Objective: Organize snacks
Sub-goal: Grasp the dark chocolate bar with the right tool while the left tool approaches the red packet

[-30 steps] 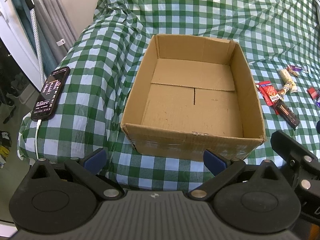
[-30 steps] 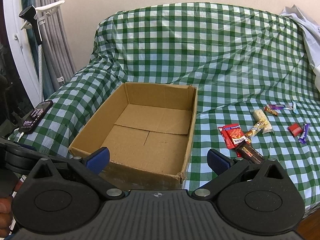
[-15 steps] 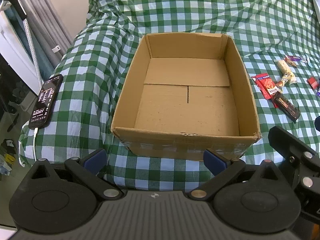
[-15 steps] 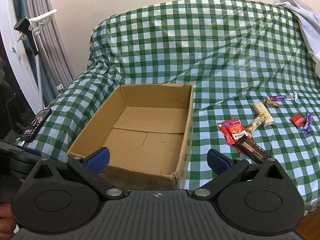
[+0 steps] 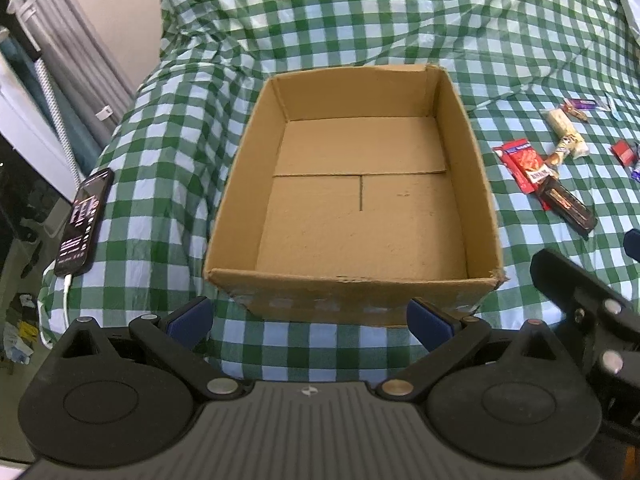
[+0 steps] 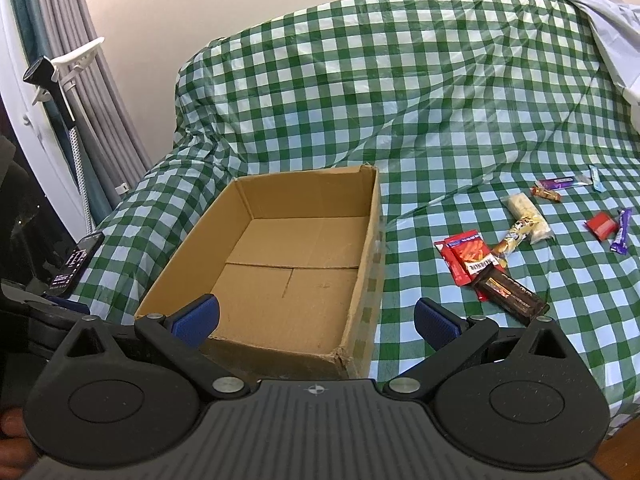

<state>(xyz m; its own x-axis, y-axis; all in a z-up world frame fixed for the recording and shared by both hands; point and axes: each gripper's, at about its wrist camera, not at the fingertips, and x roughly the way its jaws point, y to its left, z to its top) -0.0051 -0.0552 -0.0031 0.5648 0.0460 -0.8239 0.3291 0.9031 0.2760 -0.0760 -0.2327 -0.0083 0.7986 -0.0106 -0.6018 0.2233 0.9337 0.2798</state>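
An open cardboard box (image 5: 478,184) (image 6: 374,248) with nothing in it sits on a green-checked cloth. Right of it lie several snacks: a red packet (image 6: 466,256) (image 5: 526,162), a dark chocolate bar (image 6: 510,294) (image 5: 566,208), a white bar (image 6: 526,212) (image 5: 566,132), a small red piece (image 6: 600,224) and purple wrappers (image 6: 622,232). My left gripper (image 5: 308,320) stands open just short of the box's near wall. My right gripper (image 6: 316,318) is open above the box's near right corner. Neither holds anything.
A phone (image 5: 84,222) (image 6: 74,262) on a white cable lies at the cloth's left edge. Grey curtains and a white clip stand (image 6: 68,68) are at the left. A pale cloth (image 6: 600,12) lies at the far right. The right gripper's body (image 5: 592,320) shows in the left wrist view.
Both grippers have pulled back and risen a little; the box and snacks look farther away and lower in view. Nothing was picked up.
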